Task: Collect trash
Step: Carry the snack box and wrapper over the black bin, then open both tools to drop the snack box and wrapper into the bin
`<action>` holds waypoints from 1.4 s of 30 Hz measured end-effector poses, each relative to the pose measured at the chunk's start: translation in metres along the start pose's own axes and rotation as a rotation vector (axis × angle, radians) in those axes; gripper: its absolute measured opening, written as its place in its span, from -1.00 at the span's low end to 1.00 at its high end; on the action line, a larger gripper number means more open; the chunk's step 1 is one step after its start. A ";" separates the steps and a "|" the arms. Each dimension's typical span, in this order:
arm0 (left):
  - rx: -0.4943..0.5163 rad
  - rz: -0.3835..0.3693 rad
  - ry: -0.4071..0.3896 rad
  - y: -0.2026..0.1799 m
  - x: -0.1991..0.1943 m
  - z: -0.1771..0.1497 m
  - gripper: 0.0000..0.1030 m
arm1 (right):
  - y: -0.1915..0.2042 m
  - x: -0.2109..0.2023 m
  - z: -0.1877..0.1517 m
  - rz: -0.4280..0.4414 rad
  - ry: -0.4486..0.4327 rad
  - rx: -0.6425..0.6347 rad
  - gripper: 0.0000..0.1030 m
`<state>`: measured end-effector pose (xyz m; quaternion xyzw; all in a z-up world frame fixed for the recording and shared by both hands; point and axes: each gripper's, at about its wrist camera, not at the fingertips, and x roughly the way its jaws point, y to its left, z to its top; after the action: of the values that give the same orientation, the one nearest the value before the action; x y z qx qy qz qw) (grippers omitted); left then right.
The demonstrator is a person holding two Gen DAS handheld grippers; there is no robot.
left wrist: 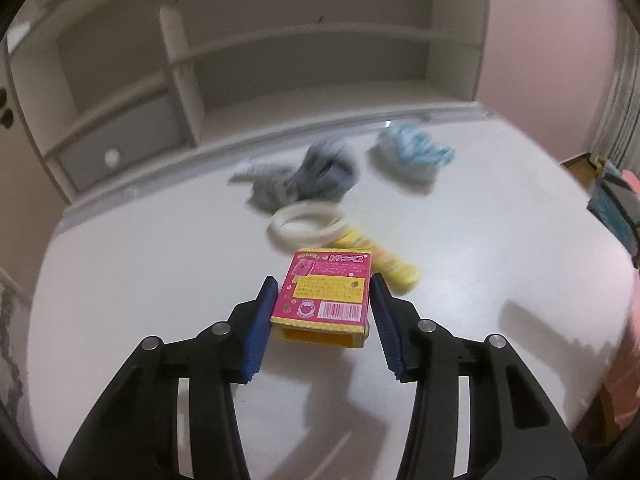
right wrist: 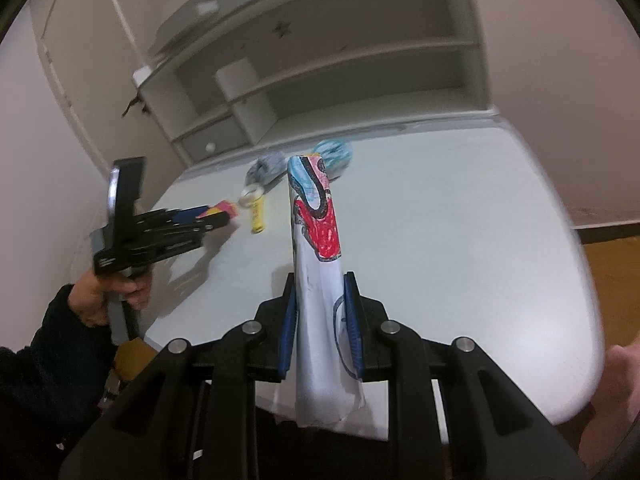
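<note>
Your pink and yellow box point(left wrist: 325, 294) carries the only print on view: a Japanese title in white characters across its top band, too blurred to read; a yellow panel of small text, illegible; a barcode at its near right corner, digits unreadable. Beside the barcode sits a round bear-face emblem.

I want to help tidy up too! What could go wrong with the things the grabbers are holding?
The left gripper straddles the open-ended pink and yellow cardboard box; a hard squeeze might crush it, or it may slip. The right gripper pinches only the lower part of the tall rolled paper drawing, so its top could flop or tear.
</note>
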<state>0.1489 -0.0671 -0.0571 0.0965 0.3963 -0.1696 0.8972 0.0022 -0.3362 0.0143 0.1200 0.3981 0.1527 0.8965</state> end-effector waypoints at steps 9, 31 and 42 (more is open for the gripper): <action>0.202 -0.280 -0.143 -0.185 -0.054 0.008 -0.12 | -0.082 -0.102 -0.059 -0.371 -0.101 0.125 -0.56; 0.544 -0.649 0.219 -0.491 0.063 -0.166 -0.23 | -0.268 -0.112 -0.271 -0.667 0.206 0.560 -0.56; 0.524 -0.655 0.276 -0.490 0.078 -0.179 -0.03 | -0.271 -0.096 -0.287 -0.642 0.239 0.596 -0.55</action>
<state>-0.1100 -0.4830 -0.2535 0.2115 0.4657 -0.5254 0.6800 -0.2259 -0.5954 -0.2000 0.2251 0.5423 -0.2416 0.7726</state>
